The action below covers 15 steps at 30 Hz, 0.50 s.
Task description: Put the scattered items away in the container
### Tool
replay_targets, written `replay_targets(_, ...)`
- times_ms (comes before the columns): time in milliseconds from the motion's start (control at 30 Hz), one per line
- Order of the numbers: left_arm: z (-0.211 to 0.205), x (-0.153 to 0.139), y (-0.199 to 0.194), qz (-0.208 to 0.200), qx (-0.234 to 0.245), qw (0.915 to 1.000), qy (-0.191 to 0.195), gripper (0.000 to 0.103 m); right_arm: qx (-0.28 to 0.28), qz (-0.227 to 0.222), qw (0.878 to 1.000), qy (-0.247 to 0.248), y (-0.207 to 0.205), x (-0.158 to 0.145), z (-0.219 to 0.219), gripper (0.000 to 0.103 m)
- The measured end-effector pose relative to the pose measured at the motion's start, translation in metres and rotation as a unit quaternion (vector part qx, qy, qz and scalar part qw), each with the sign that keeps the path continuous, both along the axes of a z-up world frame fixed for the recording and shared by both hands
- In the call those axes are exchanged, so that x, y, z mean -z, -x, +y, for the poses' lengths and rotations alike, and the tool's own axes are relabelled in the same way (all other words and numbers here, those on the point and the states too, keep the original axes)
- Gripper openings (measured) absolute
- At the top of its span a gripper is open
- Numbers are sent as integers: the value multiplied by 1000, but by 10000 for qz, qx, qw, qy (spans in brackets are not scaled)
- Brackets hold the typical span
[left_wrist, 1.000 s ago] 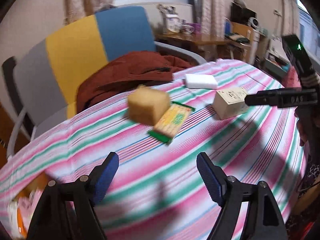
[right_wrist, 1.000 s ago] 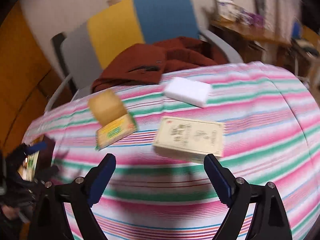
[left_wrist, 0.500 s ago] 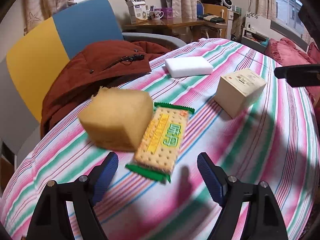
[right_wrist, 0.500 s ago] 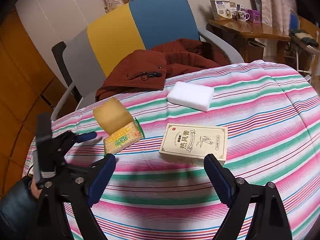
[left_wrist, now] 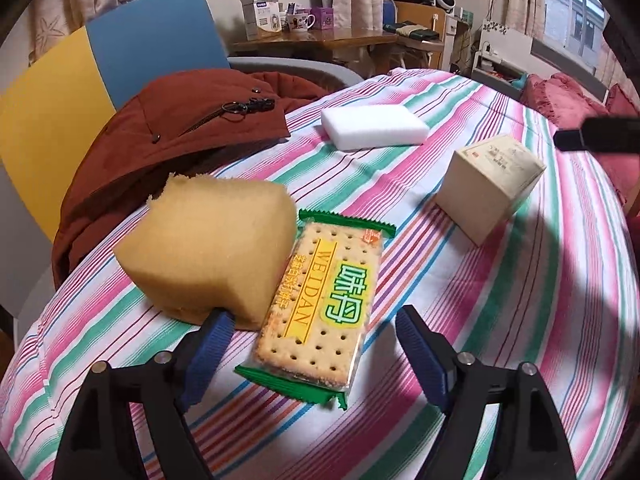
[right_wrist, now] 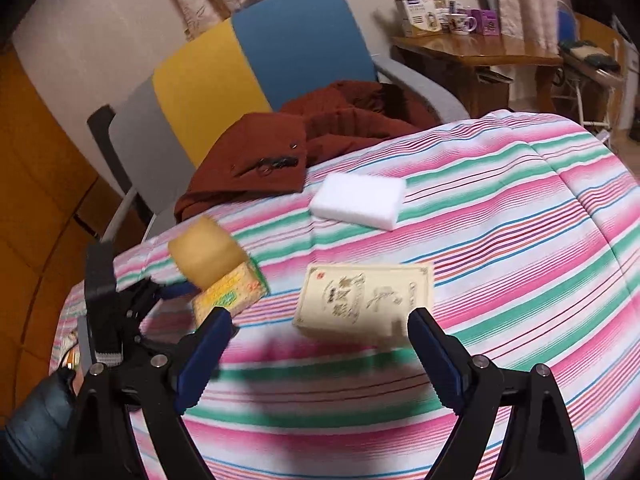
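Resting on the striped pink-and-green tablecloth [left_wrist: 520, 320], from left to right: a tan foam sponge block [left_wrist: 212, 248]; touching it, a green-edged cracker packet [left_wrist: 324, 304] lying between the spread, unclenched blue pads of the left gripper [left_wrist: 312, 344]; a white rectangular foam block [left_wrist: 374, 126] farther back; and a cream cardboard box [right_wrist: 364, 300], just ahead of the right gripper [right_wrist: 316, 340], released and empty.

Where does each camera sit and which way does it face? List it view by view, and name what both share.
Left wrist: on the left gripper, aimed down at the cracker pack between its open fingers; the right gripper's tip shows.
Right wrist: on the right gripper, facing the cream box; left gripper and a dark sleeve show.
Shared: yellow sponge, white sponge.
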State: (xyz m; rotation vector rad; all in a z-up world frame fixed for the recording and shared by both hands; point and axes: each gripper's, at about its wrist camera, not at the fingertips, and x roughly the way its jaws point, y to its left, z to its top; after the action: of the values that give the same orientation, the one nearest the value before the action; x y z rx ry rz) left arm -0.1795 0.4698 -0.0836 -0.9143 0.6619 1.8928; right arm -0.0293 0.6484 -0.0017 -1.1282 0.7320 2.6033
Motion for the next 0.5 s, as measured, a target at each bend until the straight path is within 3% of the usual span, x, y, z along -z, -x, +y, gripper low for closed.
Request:
replay_targets(200,-7,4,-5,-159,12,9999,24,56,420,18,9991,99,-2,5,21,91)
replay_targets(500,-20,2,-24,-344,-16,9993,176,51,566,34,9984,75,3,11,32,91)
